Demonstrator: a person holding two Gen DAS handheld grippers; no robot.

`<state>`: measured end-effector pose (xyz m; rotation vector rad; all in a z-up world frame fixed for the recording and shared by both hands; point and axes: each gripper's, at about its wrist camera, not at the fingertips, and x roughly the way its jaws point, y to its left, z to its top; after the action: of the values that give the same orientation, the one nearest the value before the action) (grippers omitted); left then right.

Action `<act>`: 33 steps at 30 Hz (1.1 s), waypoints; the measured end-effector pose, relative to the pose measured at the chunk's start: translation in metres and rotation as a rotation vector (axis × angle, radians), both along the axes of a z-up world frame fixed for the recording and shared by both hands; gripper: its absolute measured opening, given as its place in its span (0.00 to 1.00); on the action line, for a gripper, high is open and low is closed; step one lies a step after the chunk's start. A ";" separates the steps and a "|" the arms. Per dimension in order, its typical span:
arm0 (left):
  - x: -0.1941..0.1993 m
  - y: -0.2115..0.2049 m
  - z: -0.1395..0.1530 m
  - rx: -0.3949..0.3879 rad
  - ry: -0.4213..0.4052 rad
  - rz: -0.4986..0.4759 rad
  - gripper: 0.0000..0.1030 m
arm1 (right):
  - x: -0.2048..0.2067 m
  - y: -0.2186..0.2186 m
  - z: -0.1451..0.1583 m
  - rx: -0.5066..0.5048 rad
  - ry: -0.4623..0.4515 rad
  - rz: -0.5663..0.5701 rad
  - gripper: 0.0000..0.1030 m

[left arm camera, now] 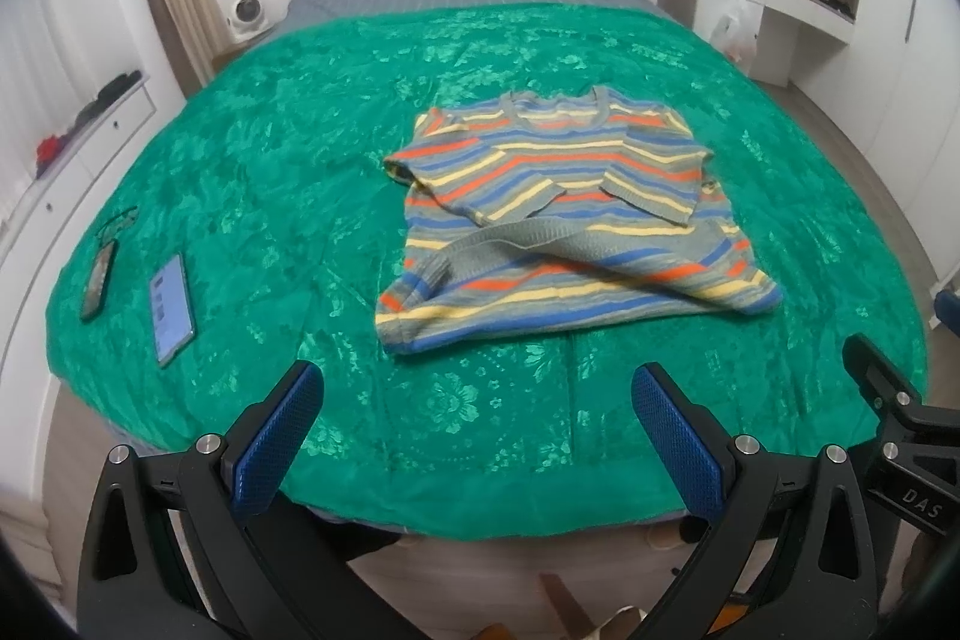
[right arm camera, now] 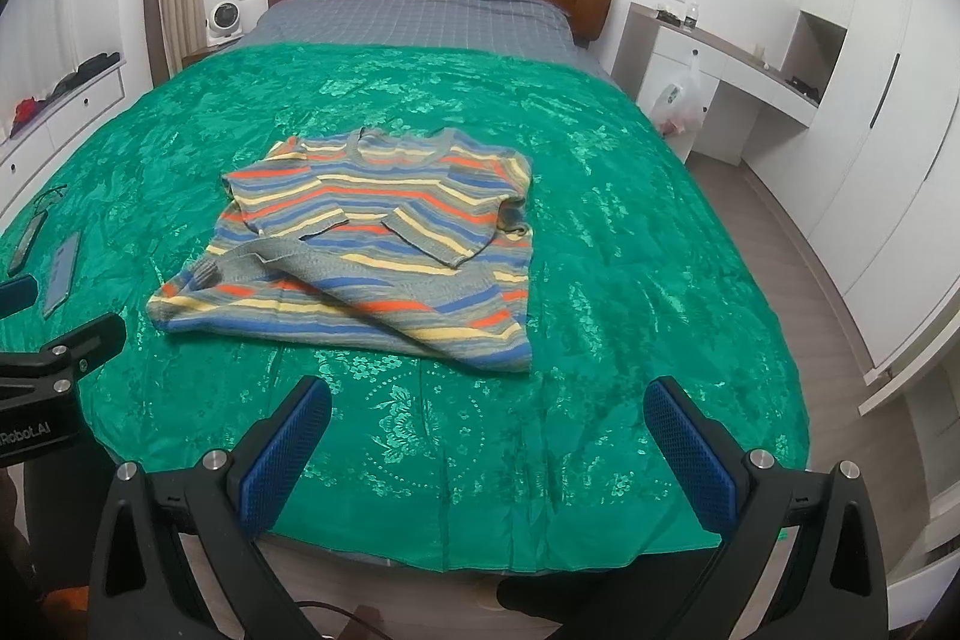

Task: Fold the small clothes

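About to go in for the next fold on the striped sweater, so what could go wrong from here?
1. The sweater's hem is turned up crookedly, so folding now may lock in a skewed shape.
2. The green bedspread is soft; open fingers could pinch it with the knit.
3. The phone lies off to the left, where a wide sweep might nudge it.

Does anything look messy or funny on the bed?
Yes. The striped sweater is only half folded: its grey hem band is flipped up and lies crooked across the middle. Two phones also lie loose on the green bedspread.
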<state>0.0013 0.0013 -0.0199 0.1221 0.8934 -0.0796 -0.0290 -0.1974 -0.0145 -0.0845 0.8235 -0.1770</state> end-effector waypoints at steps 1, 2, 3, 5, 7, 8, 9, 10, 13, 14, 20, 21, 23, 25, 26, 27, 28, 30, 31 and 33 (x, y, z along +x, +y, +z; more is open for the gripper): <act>0.000 0.000 0.000 0.000 0.001 0.001 1.00 | 0.000 0.000 0.000 0.000 0.000 -0.001 1.00; 0.000 0.000 0.000 0.000 0.002 0.001 1.00 | 0.000 0.000 0.000 0.000 0.000 0.000 1.00; 0.000 0.000 -0.001 -0.001 0.004 0.002 1.00 | 0.000 0.000 0.000 0.002 0.001 0.001 1.00; 0.000 0.001 -0.001 -0.003 0.007 0.004 1.00 | 0.000 0.001 0.001 0.003 0.000 0.004 1.00; 0.000 0.001 -0.001 -0.004 0.008 0.004 1.00 | 0.000 0.002 0.001 0.001 -0.002 0.006 1.00; 0.000 0.001 -0.001 -0.003 0.007 0.004 1.00 | 0.000 0.002 0.001 0.002 0.000 0.005 1.00; 0.000 0.001 -0.001 -0.003 0.007 0.003 1.00 | 0.000 0.002 0.001 0.003 0.001 0.005 1.00; 0.000 0.001 -0.001 -0.003 0.007 0.003 1.00 | -0.001 0.002 0.001 0.004 0.002 0.004 1.00; 0.000 0.001 -0.001 -0.003 0.008 0.004 1.00 | -0.001 0.002 0.001 0.005 0.002 0.004 1.00; 0.000 0.001 -0.001 -0.003 0.008 0.004 1.00 | -0.001 0.002 0.001 0.005 0.002 0.004 1.00; -0.001 0.006 -0.002 -0.009 0.007 0.012 1.00 | -0.001 0.002 0.002 0.010 0.004 0.002 1.00; -0.001 0.007 -0.002 -0.011 0.007 0.015 1.00 | -0.001 0.001 0.002 0.010 0.003 0.001 1.00; 0.000 0.009 -0.003 -0.015 0.011 0.020 1.00 | -0.002 -0.001 0.003 0.007 -0.003 -0.004 1.00; 0.002 0.011 -0.004 -0.015 0.016 0.025 1.00 | -0.002 -0.003 0.003 0.009 -0.005 -0.009 1.00; 0.003 0.012 -0.004 -0.015 0.018 0.027 1.00 | -0.002 -0.005 0.003 0.010 -0.005 -0.012 1.00; 0.003 0.013 -0.004 -0.015 0.018 0.029 1.00 | -0.001 -0.006 0.003 0.013 -0.004 -0.016 1.00; 0.004 0.014 -0.004 -0.017 0.019 0.032 1.00 | -0.001 -0.007 0.002 0.016 -0.002 -0.018 1.00; 0.005 0.016 -0.003 -0.018 0.020 0.037 1.00 | -0.001 -0.009 0.002 0.019 -0.001 -0.021 1.00; 0.005 0.018 -0.003 -0.018 0.019 0.042 1.00 | -0.001 -0.009 0.001 0.019 -0.002 -0.022 1.00; 0.005 0.021 -0.003 -0.020 0.021 0.051 1.00 | -0.001 -0.010 0.001 0.020 -0.003 -0.023 1.00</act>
<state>0.0066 0.0222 -0.0232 0.0802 0.9158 -0.0424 -0.0303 -0.2070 -0.0136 -0.0562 0.8236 -0.1904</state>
